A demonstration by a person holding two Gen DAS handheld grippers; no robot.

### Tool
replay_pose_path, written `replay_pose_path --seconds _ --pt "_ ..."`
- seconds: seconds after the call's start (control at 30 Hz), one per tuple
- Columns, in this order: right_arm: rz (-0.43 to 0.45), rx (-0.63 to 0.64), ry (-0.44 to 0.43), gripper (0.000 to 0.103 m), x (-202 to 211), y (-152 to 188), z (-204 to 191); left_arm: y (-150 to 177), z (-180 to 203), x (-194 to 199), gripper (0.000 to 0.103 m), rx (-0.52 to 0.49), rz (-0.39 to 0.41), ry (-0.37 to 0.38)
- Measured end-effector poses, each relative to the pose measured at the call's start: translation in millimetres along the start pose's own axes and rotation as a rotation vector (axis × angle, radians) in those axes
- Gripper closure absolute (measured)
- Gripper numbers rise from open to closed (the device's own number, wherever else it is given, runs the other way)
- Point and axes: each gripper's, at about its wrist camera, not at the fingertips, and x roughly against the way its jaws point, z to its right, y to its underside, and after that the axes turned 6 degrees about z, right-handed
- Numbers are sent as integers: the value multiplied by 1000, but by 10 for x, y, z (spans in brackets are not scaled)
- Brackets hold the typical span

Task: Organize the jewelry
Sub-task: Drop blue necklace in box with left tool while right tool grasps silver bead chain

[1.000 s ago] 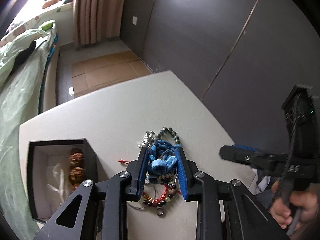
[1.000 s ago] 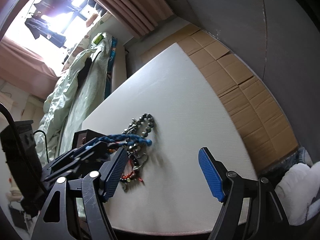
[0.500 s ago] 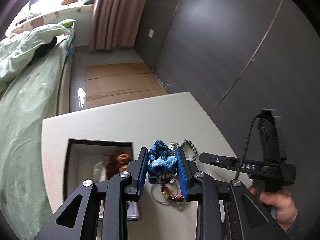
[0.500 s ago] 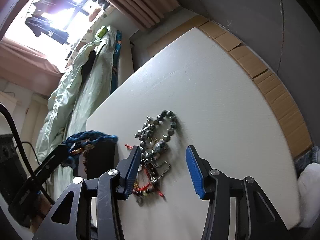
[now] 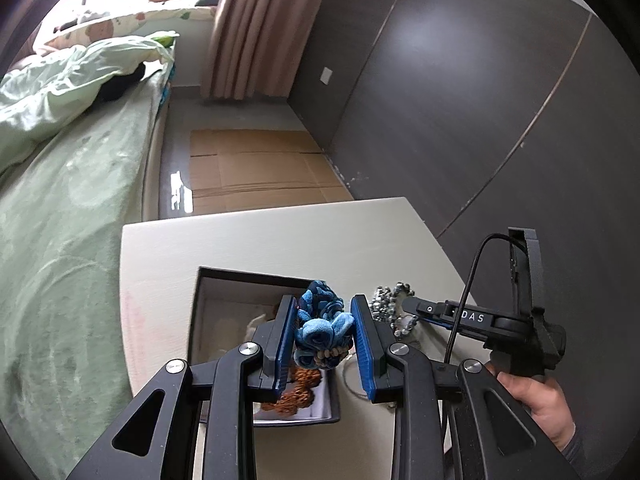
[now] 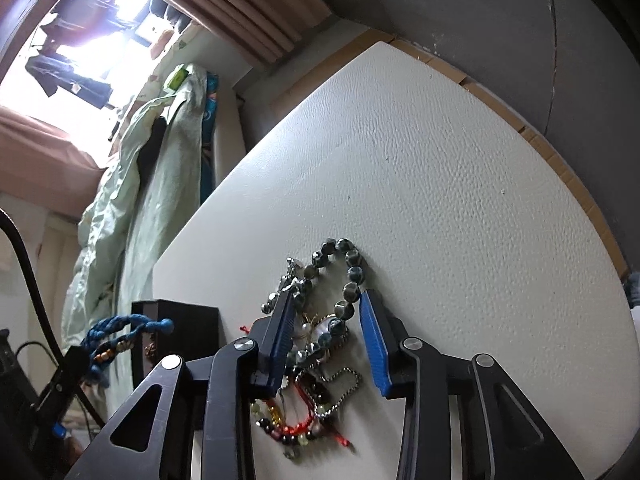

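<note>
My left gripper (image 5: 322,330) is shut on a blue braided bracelet (image 5: 322,320) and holds it over the right side of an open black jewelry box (image 5: 208,332), which holds brown beaded pieces (image 5: 298,390). The bracelet also shows at the left of the right wrist view (image 6: 128,330). A pile of jewelry (image 6: 320,336) lies on the white table (image 6: 440,184): a dark green bead bracelet (image 6: 348,276), silver chains and red-strung beads (image 6: 296,428). My right gripper (image 6: 326,332) is open, low over the pile, its jaws either side of the green beads.
The box (image 6: 180,332) stands left of the pile. A bed with green bedding (image 5: 60,208) runs along the table's left side. Cardboard sheets (image 5: 256,168) cover the floor beyond the table. A dark wall (image 5: 480,100) is on the right.
My left gripper has lifted the blue bracelet off the pile and carried it left over the box. My right gripper has narrowed and moved in onto the pile.
</note>
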Motion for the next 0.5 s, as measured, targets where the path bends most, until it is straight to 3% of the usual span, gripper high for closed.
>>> replay_pose_path --seconds 0.17,0.27,0.3,0.4,0.5 --pt "17 59 66 67 -1 23 -103 -1 -68 57 74 14 5 -11" --pt "27 118 135 83 -7 42 -173 16 -124 60 74 25 -5 -34" --pt "17 117 132 92 -31 53 -172 28 -150 44 73 35 -13 -47" --pt "38 102 114 92 18 37 -129 45 -245 -22 66 64 -53 -83" --pt "78 104 58 92 152 21 -149 51 -339 -52 61 104 -90 -73"
